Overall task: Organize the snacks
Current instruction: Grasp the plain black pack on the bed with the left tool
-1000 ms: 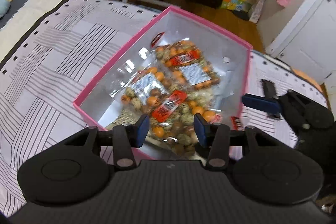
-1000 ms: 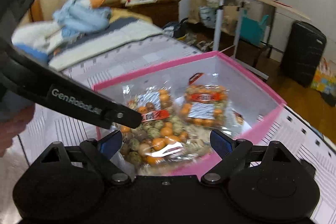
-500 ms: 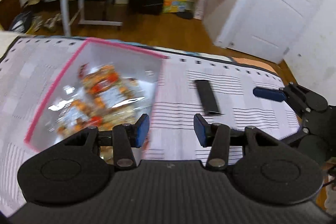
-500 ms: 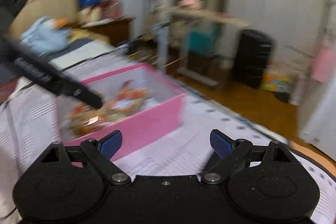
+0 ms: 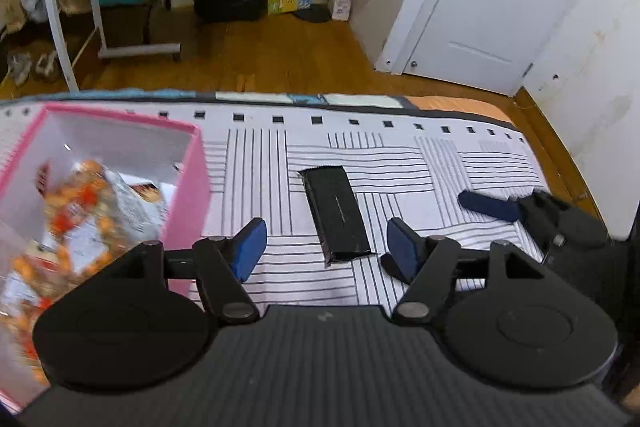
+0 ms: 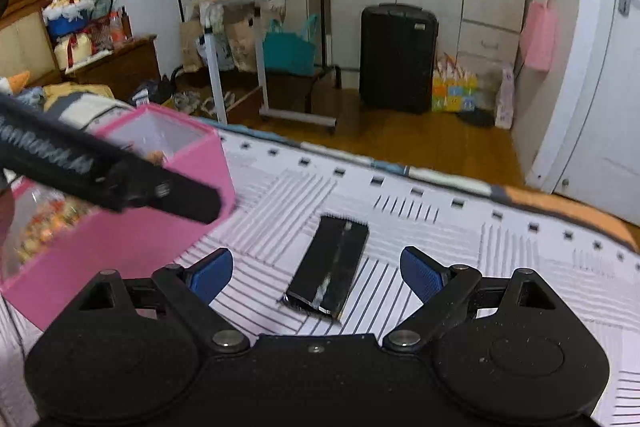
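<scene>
We can only partly read one marking: white lettering along the side of the left gripper's arm (image 6: pixel 100 171), seen in the right wrist view, blurred to something like "enRobot". The snack bags (image 5: pixel 92 211) carry labels too blurred to read.

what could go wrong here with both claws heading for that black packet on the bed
Both the left claw and the right claw frame the same black snack packet, so they could collide; the left one's jaws have just been opening with nothing between them. The packet lies flat on the soft striped bedcover, so the pads may pinch fabric or slide over it. The pink box stands close beside it, and a sweeping arm might knock it.
</scene>
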A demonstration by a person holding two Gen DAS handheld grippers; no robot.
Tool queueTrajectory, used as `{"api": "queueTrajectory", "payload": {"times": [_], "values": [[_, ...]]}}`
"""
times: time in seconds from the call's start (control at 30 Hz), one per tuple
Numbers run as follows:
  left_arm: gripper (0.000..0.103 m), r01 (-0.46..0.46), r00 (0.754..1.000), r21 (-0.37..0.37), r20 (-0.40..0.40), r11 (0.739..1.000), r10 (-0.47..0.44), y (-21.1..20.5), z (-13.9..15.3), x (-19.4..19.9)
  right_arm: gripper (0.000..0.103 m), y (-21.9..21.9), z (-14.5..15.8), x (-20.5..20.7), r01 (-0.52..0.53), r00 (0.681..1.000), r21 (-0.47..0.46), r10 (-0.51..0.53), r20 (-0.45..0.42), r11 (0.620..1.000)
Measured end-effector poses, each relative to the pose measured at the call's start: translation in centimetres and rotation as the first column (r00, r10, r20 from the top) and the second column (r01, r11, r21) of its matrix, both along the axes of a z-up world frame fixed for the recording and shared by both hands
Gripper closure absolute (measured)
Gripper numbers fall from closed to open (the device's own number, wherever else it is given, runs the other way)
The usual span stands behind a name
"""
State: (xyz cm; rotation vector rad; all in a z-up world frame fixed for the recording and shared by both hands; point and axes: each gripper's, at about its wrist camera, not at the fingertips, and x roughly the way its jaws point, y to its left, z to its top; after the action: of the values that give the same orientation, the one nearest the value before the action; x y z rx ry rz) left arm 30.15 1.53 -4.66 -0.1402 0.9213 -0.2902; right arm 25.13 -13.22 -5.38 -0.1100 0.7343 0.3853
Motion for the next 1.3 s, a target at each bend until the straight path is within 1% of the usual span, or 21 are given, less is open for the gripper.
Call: {"api": "queueTrajectory", "payload": {"times": [0.03,0.1,0.17,0.23,0.33,0.4,0.47,0.5,0.53,0.57,0.63,0.67,0.7,0.77,0.83,0.97,1.13,1.3], "values": [[0.037,-0.001,1.0,-0.003,0.005,1.0,0.001,-0.3,-0.8,0.3,0.01,0.1,-1.1,0.3,-0.008,1.0,0.009,0.008,-0.006,1.0],[0.037,0.021,0.999,-0.046,0.026,0.999,-0.02,-0.7,-2.1,0.7,0.012,-0.1,-3.0,0.2,-0.002,1.0,0.054,0.004,-0.028,0.999],[0.037,0.021,1.0,-0.055,0.008,0.998,-0.02,-1.1,-3.1,1.2,0.014,-0.2,-4.5,0.4,0.001,0.998,0.106,0.005,-0.059,0.994],[0.037,0.02,1.0,-0.071,0.007,0.997,-0.02,-1.5,-4.0,1.5,0.015,0.0,-5.5,0.4,-0.005,0.998,0.131,0.012,-0.059,0.991],[0.039,0.017,1.0,-0.063,-0.003,0.998,-0.018,-2.3,-5.8,2.2,0.015,0.3,-6.4,0.9,0.008,0.999,0.131,-0.002,-0.045,0.991],[0.041,0.007,0.999,-0.084,-0.039,0.996,-0.01,-2.7,-7.7,2.8,0.015,0.2,-7.1,1.7,0.024,0.999,0.128,-0.018,-0.048,0.991],[0.044,-0.003,0.997,-0.109,-0.079,0.994,-0.005,-2.8,-9.4,3.5,0.018,-0.1,-7.8,2.4,0.035,0.998,0.131,-0.028,-0.057,0.991],[0.047,-0.007,0.997,-0.112,-0.082,0.994,-0.002,-2.8,-10.1,3.8,0.019,-0.2,-8.1,2.8,0.042,0.997,0.139,-0.033,-0.065,0.989],[0.049,-0.012,0.997,-0.11,-0.079,0.994,0.004,-2.7,-10.6,4.0,0.02,-0.4,-8.5,3.2,0.049,0.996,0.15,-0.038,-0.075,0.987],[0.049,-0.017,0.997,-0.108,-0.075,0.994,0.009,-2.7,-11.0,4.2,0.025,-0.5,-8.7,3.5,0.059,0.995,0.154,-0.046,-0.083,0.986],[0.051,-0.026,0.998,-0.126,-0.066,0.992,0.018,-2.5,-11.7,4.5,0.031,-0.5,-9.5,4.3,0.064,0.992,0.165,-0.045,-0.116,0.984],[0.052,-0.027,0.997,-0.138,-0.072,0.99,0.017,-2.5,-12.1,4.7,0.031,-0.5,-9.8,4.5,0.073,0.991,0.176,-0.051,-0.122,0.982],[0.056,-0.028,0.996,-0.152,-0.084,0.988,0.016,-2.4,-12.6,5.0,0.031,-0.5,-9.9,4.5,0.08,0.992,0.185,-0.061,-0.111,0.979],[0.057,-0.032,0.995,-0.164,-0.101,0.986,0.016,-2.4,-13.3,5.3,0.035,0.0,-10.1,4.6,0.079,0.993,0.158,-0.064,-0.098,0.984],[0.057,-0.029,0.996,-0.164,-0.085,0.986,0.015,-2.7,-13.6,5.3,0.04,0.6,-10.0,4.4,0.082,0.994,0.121,-0.072,-0.082,0.989],[0.058,-0.002,0.998,-0.138,-0.069,0.99,-0.007,-3.2,-13.3,5.0,0.045,0.6,-9.4,4.2,0.106,0.99,0.132,-0.092,-0.106,0.986],[0.059,0.018,0.996,-0.125,-0.089,0.992,-0.029,-3.5,-12.6,4.6,0.045,0.1,-8.8,3.4,0.121,0.986,0.14,-0.103,-0.129,0.983],[0.059,0.033,0.992,-0.084,-0.115,0.996,-0.043,-3.9,-11.3,3.3,0.046,0.2,-8.0,2.0,0.12,0.985,0.151,-0.099,-0.142,0.981]]}}
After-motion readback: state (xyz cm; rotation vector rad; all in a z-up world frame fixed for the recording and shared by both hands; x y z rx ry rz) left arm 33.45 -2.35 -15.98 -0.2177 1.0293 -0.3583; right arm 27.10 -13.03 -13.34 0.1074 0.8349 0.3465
